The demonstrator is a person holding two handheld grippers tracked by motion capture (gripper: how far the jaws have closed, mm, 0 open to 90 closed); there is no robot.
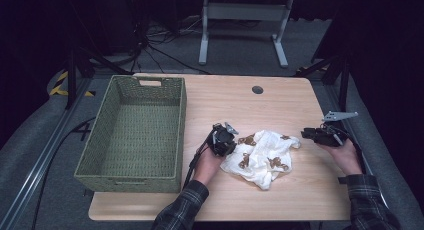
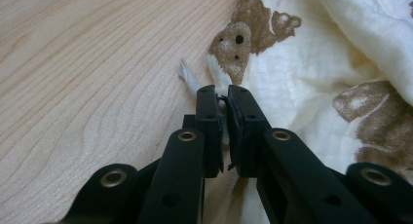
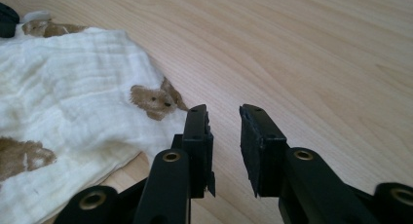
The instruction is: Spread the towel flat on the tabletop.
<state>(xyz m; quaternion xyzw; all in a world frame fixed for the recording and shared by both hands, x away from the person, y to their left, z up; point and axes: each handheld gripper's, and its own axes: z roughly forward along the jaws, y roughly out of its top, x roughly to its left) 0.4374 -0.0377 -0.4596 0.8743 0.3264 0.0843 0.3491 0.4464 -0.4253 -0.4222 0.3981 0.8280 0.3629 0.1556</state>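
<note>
A white cloth printed with brown bears lies crumpled on the wooden table, right of centre. My left gripper rests at the cloth's left edge. In the left gripper view the cloth has a thin fold of its edge pinched between the shut jaws of the left gripper. My right gripper hovers just right of the cloth, pointing toward it. In the right gripper view the right gripper has its jaws apart with only bare wood between them, and the cloth lies just beside its left fingertip.
A green woven basket stands on the table's left part, with nothing seen inside. A small dark grommet sits near the far edge. Beyond the table are a white stand's legs and cables on a grey floor.
</note>
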